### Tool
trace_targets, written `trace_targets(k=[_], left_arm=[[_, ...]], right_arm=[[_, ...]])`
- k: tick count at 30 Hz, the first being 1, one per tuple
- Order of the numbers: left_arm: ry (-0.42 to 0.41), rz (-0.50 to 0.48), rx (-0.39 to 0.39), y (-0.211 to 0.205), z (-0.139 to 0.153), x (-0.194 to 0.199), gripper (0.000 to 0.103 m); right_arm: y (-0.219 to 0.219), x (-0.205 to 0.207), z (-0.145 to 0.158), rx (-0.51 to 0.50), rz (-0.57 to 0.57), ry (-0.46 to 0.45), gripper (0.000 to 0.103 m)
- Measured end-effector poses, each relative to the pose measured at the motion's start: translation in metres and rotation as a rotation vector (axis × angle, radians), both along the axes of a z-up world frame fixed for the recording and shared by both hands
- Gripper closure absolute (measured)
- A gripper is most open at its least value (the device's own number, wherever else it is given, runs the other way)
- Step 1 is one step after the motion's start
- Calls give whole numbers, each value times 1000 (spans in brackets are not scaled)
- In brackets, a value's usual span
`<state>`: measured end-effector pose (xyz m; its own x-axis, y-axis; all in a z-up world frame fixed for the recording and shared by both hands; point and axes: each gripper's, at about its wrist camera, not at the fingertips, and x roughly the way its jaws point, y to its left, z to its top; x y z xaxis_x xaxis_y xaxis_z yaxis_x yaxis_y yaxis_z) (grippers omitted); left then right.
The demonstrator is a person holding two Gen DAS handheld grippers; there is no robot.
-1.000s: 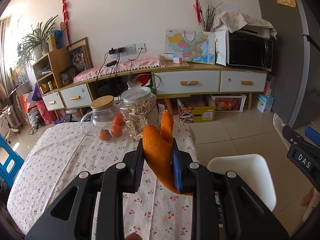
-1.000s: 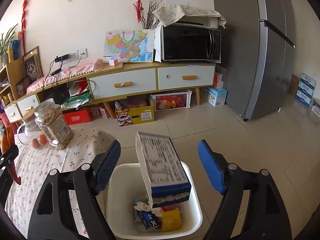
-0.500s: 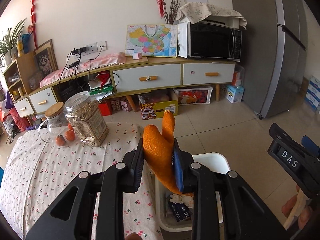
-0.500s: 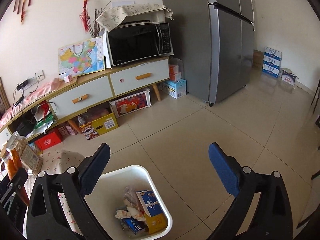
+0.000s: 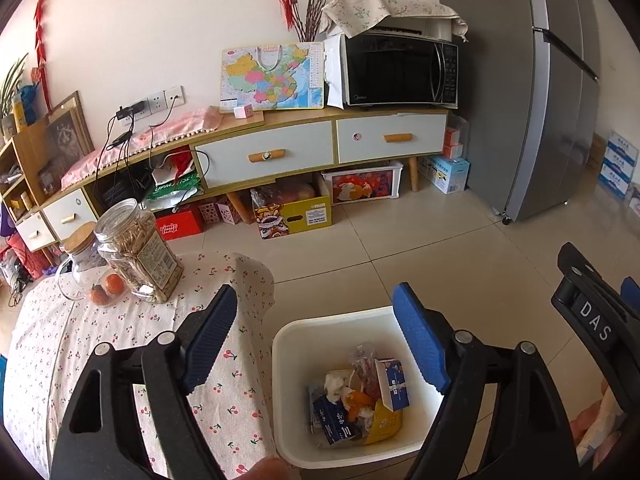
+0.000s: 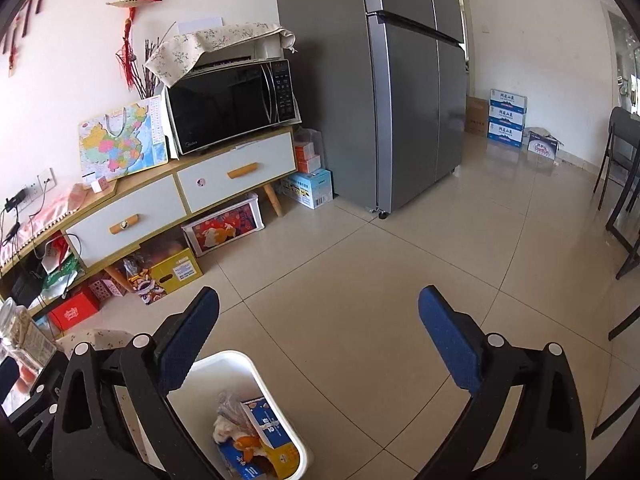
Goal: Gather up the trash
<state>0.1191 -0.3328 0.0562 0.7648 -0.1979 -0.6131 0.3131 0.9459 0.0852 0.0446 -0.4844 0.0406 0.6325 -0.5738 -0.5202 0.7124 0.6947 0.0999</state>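
A tiled floor (image 6: 360, 280) is running out to a fridge (image 6: 400, 100) and a low cabinet (image 5: 280, 152) with a microwave (image 5: 400, 72) on it. Down on that floor, hard against the edge of my worktop (image 5: 80, 340), the white bin (image 5: 288, 360) is standing, and the trash is lying inside it: an orange peel (image 5: 358, 399), a blue-and-white box (image 5: 394, 378), a dark blue packet (image 5: 332, 416), a yellow wrapper (image 5: 384, 422) and crumpled tissue (image 5: 334, 382).

I am holding my left tongs (image 5: 316, 336) above the bin; their jaws are opening, with nothing between them. My right tongs (image 6: 320, 336) are gaping wide and empty over the floor just beside the bin (image 6: 240, 364); their black body is showing at the right edge of the left view.

Further back on the worktop, a jar (image 5: 136, 252) of pale sticks is standing beside a glass pot (image 5: 86, 268) with small oranges in it.
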Motion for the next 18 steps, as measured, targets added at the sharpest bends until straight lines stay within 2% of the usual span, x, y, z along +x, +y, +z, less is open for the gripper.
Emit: trace_targets(k=[3,6,8,11,14,18], left_arm=[[-15,39,-33,23,10,-8,16],[-72,84,-59,54,27,-22,11],[-114,113,-65,76,37,-32,7],[-147,157,-50,106,48,-44,7],[-157,226,-17,135,49,-51,7],[-116,266,-30,174,38,-57,7]], right_arm=[[15,-4,8,-24,43,-25,7],[38,-6,17,-34,104,-47,7],[59,-6,23,-32,167,-51,7],[95,-15,32,-56,241,-69,7],[128,-26,33,-91,282,-86,7],[159,-36,29,-94,324,-94,7]])
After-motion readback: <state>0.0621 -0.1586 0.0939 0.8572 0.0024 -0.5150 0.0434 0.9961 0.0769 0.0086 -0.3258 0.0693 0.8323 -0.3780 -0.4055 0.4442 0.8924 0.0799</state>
